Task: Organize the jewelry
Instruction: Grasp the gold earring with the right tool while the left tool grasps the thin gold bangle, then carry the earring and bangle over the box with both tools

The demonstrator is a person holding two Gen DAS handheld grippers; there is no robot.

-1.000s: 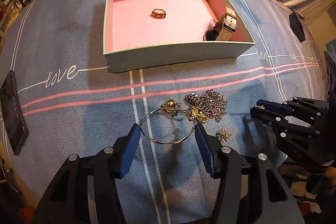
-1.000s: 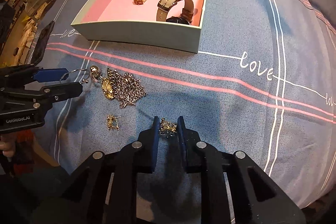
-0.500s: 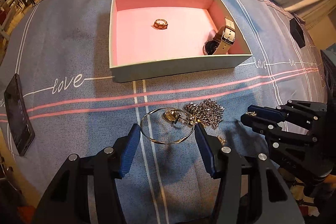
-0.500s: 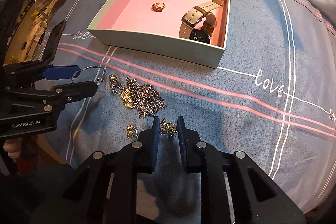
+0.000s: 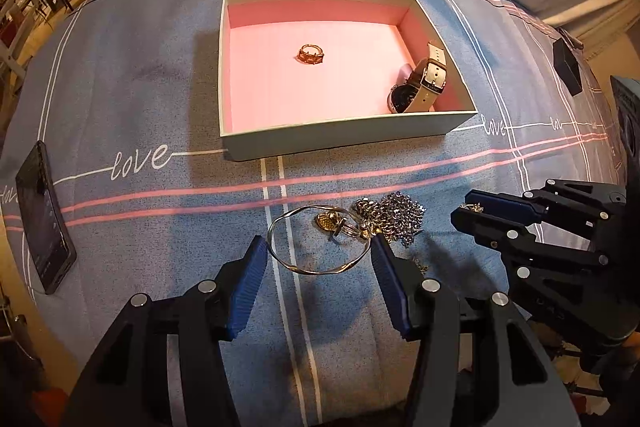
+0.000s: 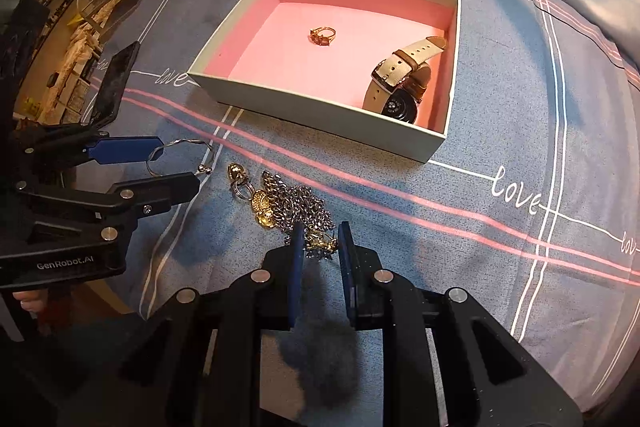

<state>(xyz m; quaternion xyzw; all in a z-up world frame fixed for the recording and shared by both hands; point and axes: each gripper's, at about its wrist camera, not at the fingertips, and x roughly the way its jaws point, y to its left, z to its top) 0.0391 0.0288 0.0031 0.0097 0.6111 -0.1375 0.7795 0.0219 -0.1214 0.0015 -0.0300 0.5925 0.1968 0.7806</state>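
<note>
Jewelry half sorted so far. Already in the pink-lined box point(image 5: 344, 135): a ring point(image 5: 311, 53) mid-floor and a watch point(image 5: 420, 83) tucked in the near right corner. Still out on the bedspread point(image 6: 500, 131), just in front of the box: a thin bangle point(image 5: 316, 243), a tangled chain pile point(image 5: 394, 219) with gold bits mixed in. Right gripper point(image 6: 319, 247) jaws pinching a small gold earring point(image 6: 320, 245), held clear of the cover, looks headed for the box. Left gripper point(image 5: 318, 259) jaws spread either side of the bangle; touching or not, can't tell. Phone point(image 5: 44, 215) off to the left, not part of it. Roughly two in, several to go.
</note>
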